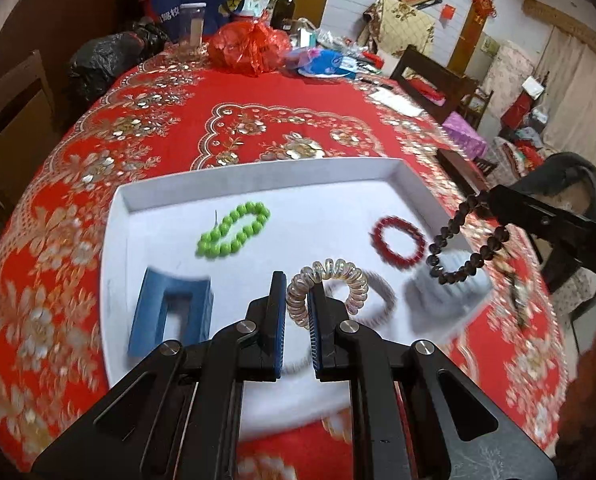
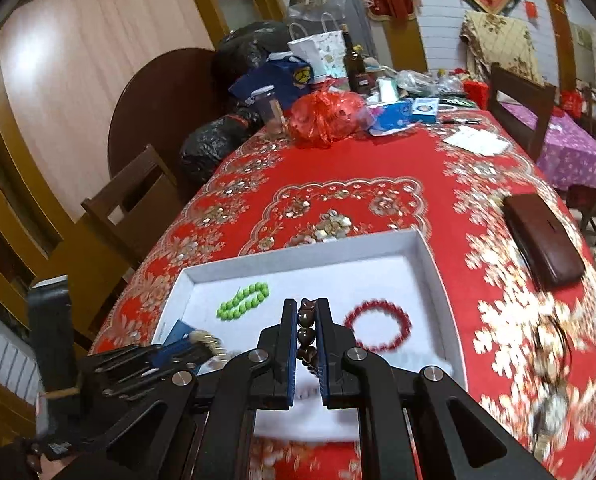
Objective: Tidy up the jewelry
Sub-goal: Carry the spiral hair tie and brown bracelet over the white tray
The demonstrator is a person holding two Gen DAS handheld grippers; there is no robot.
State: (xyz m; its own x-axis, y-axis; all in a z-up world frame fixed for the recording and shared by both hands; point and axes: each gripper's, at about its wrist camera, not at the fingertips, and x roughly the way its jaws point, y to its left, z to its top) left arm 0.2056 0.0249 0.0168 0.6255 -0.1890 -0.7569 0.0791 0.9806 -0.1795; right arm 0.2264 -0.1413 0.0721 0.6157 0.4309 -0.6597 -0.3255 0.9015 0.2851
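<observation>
A: What do the claws hold?
B: Left claw [image 1: 298, 292] is clamped on the coil ring [image 1: 329, 286]; right claw [image 2: 306, 320] on the dark bracelet [image 2: 306, 334], both above the white tray [image 1: 258, 174].

Red desk cloth with gold floral pattern [image 1: 170, 92], white shallow tray [image 1: 258, 178], lime-green bead bracelet [image 1: 234, 229], red bead bracelet [image 1: 398, 242], dark brown bead bracelet [image 1: 457, 246], iridescent clear coil hair tie [image 1: 327, 294], blue block [image 1: 170, 312]
</observation>
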